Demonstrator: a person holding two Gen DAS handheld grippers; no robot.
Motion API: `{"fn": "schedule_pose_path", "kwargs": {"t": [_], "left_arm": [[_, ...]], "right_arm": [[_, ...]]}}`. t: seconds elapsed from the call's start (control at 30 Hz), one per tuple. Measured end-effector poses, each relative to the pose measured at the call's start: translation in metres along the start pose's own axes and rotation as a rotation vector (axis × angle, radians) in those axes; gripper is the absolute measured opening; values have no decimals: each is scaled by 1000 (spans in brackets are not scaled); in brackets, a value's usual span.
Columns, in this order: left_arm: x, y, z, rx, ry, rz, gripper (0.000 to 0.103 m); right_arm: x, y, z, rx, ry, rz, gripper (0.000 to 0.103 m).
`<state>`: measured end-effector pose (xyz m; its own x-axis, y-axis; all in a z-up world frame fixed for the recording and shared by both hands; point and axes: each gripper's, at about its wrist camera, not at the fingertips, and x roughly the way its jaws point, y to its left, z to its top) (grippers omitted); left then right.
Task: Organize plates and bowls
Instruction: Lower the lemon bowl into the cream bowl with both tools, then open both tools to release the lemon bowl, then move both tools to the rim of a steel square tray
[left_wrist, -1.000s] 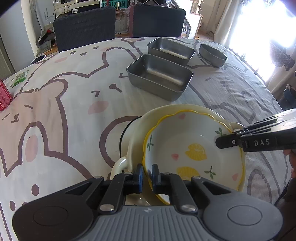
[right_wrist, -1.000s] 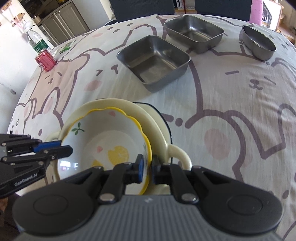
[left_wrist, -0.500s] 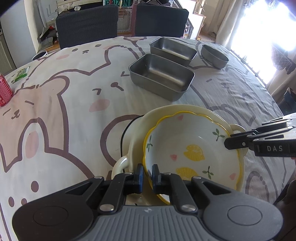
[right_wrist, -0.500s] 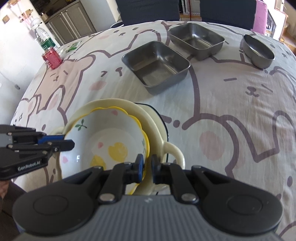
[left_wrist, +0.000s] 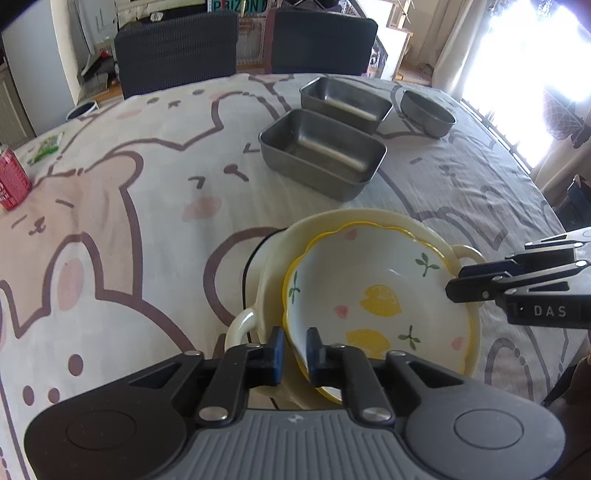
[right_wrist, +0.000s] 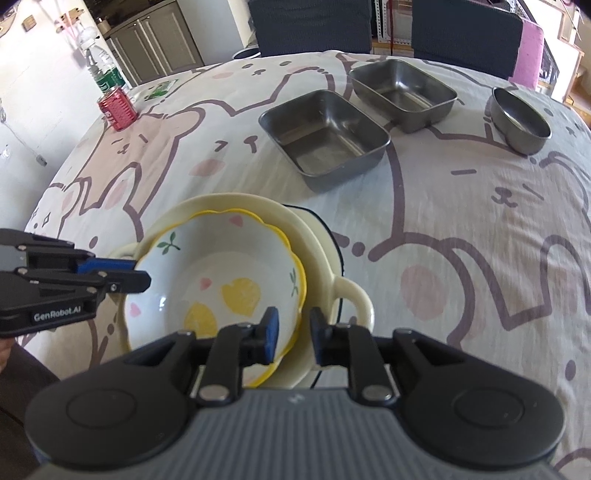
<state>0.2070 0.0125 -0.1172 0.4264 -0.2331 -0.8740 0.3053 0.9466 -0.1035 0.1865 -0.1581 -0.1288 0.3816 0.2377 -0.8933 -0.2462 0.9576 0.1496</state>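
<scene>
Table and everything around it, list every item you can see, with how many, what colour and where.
lemon bowl: 1, white with yellow scalloped rim, nested in the cream dish
cream dish: 1, pale yellow with two loop handles, near edge
rectangular metal pans: 2, steel, mid-table, side by side
round metal bowl: 1, steel, beside the far pan
soda can: 1, red, far edge
water bottle: 1, clear with green label, behind the can
chairs: 2, dark, far side
tablecloth: 1, bear print
left tool: 1, black, jaws opening astride the lemon bowl's rim
right tool: 1, black, jaws opening astride the opposite rim
</scene>
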Motion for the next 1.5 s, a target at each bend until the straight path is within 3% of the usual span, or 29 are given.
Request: {"fn": "schedule_pose_path", "kwargs": {"t": [0.03,0.23,0.33,0.6,0.7,0.77,0.97,1.17,1.5], "left_arm": [[-3,-1,0,7,-8,6,25],[-16,-4,-3,10,-25,1,27],[-19,-4,-6,10,-29,3,34],[-27,-7,-8,17,-44,-6,47],[-32,-10,-8,24,-59,-13,60],[-36,-12,-8,30,-73,-11,75],[-50,-16,-1,51,-156,22,100],[-62,-18,24,64,-275,71,103],[-36,-10,87,68,-364,166,103]], "right_arm": [[0,0,0,-2,-1,0,25],[-4,2,-2,-13,-13,-5,32],[-7,4,-4,-20,-19,-40,44],[-20,2,-11,-26,-44,-47,45],[-26,3,-14,-31,-58,-50,49],[-31,3,-16,-35,-71,-51,53],[-50,0,-18,-17,-145,-55,74],[-71,-11,-11,56,-272,-58,101],[-63,-46,18,297,-354,-91,103]]}}
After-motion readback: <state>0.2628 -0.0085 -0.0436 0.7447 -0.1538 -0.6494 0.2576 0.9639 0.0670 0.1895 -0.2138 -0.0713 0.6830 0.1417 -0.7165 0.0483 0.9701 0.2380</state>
